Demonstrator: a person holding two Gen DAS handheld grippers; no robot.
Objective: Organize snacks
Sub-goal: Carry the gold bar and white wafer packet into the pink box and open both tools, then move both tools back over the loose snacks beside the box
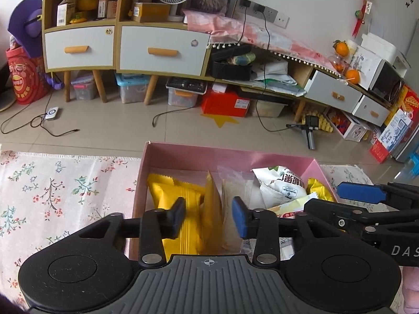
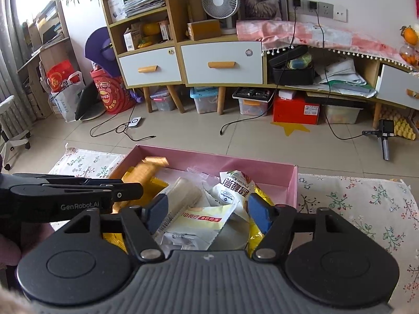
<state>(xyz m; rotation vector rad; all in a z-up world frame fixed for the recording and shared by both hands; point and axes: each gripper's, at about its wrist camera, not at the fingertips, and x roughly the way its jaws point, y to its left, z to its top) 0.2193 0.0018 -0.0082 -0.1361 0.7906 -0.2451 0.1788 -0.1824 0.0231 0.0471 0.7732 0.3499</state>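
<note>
A long cabinet [image 2: 220, 62] with white drawers runs along the far wall of a cluttered room, a desk fan [image 2: 219, 1] on top and plastic bins [image 2: 204, 100] on the tiled floor [image 2: 183, 136] beneath. Nearer, a floral cloth [image 1: 60, 196] covers the worktop, and on it sits an open pink box [image 1: 199, 154] that gathers the snacks. Yellow packets [image 1: 178, 193] stand on edge at its left end, apparently filed upright to save room, while a white nut bag [image 2: 233, 191] and a cream sachet [image 2: 204, 221] lie loose in a heap at the right, likely unsorted. The left hand-held gripper [image 1: 208, 216] hangs over the upright packets, jaws partly apart and clear of the orange packet [image 1: 213, 209] between them, gripping nothing. The right hand-held gripper [image 2: 208, 210] hovers over the heap, jaws wider, straddling the sachet without pinching it.
</note>
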